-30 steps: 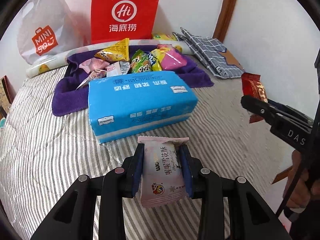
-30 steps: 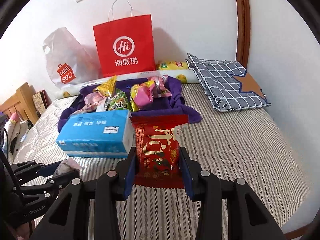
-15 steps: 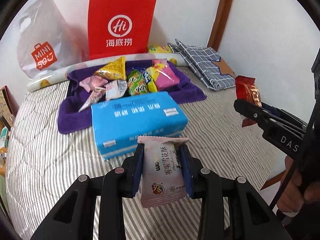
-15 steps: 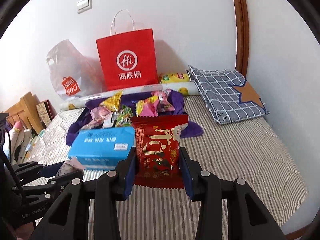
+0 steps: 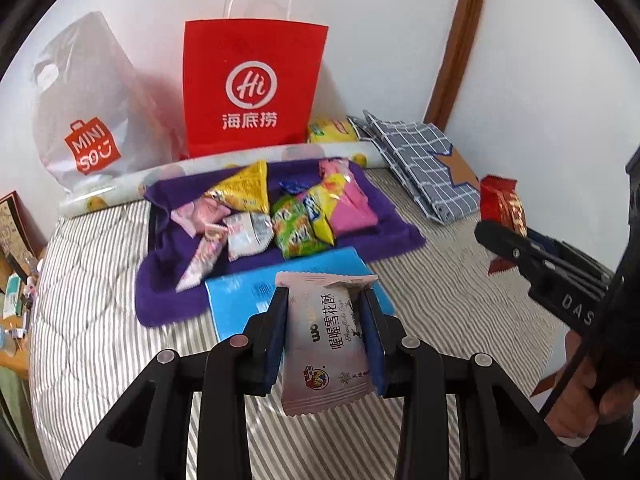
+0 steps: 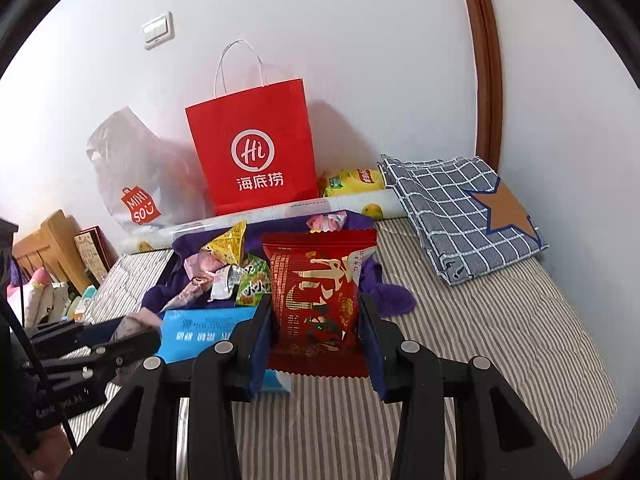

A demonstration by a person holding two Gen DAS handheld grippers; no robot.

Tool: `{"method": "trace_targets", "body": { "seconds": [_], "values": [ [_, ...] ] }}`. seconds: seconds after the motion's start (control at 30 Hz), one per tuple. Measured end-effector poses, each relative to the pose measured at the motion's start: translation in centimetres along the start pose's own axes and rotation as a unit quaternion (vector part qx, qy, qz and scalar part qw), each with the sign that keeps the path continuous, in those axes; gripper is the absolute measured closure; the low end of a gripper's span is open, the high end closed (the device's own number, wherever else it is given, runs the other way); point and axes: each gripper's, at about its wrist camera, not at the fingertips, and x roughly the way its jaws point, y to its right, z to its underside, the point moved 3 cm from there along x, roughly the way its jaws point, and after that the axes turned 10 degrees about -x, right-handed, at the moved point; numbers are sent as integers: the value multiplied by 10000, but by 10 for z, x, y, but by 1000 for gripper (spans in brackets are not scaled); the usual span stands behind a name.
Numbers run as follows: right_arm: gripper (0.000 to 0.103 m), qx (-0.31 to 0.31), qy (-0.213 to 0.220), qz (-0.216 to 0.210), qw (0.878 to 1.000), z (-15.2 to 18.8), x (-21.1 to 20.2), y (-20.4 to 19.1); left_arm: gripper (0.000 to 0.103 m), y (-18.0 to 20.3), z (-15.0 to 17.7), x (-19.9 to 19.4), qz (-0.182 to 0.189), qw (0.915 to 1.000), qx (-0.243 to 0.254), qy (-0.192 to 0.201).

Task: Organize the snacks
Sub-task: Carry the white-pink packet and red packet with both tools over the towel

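The left gripper (image 5: 325, 330) is clamped on a pale pink packet (image 5: 328, 344), held upright between the two pads, above the striped bed (image 5: 100, 320). The right gripper (image 6: 316, 322) is clamped on a red packet (image 6: 316, 300), also upright, its crimped lower edge hanging below the pads. In the left wrist view, the right gripper appears at the right edge with the red packet projecting from its tip, and a hand (image 5: 588, 396) grips its handle.

A blue tissue pack (image 5: 256, 296) lies on the bed directly beyond the left gripper. Behind it, a purple towel (image 5: 172, 292) is spread on the bed and carries the loose snacks: a yellow triangular packet (image 5: 246, 194), a green packet (image 5: 294, 232), a pink packet (image 5: 354, 206) and several smaller pink and white wrappers.

Behind the towel, a printed roll (image 5: 120, 188) lies along the wall. A red paper bag (image 5: 252, 88) stands upright against the wall, with a white plastic bag (image 5: 84, 108) to its left and a yellow packet (image 5: 332, 130) to its right. A folded checked cloth (image 6: 460, 208) lies at the right corner of the bed.
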Motion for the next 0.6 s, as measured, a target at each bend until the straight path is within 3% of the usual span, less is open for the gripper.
{"method": "trace_targets", "body": {
  "seconds": [0.6],
  "values": [
    [64,-80,15,-155,9998,-62,62,8,68,-39,-98,28,-67,9989,-459,111]
  ]
}}
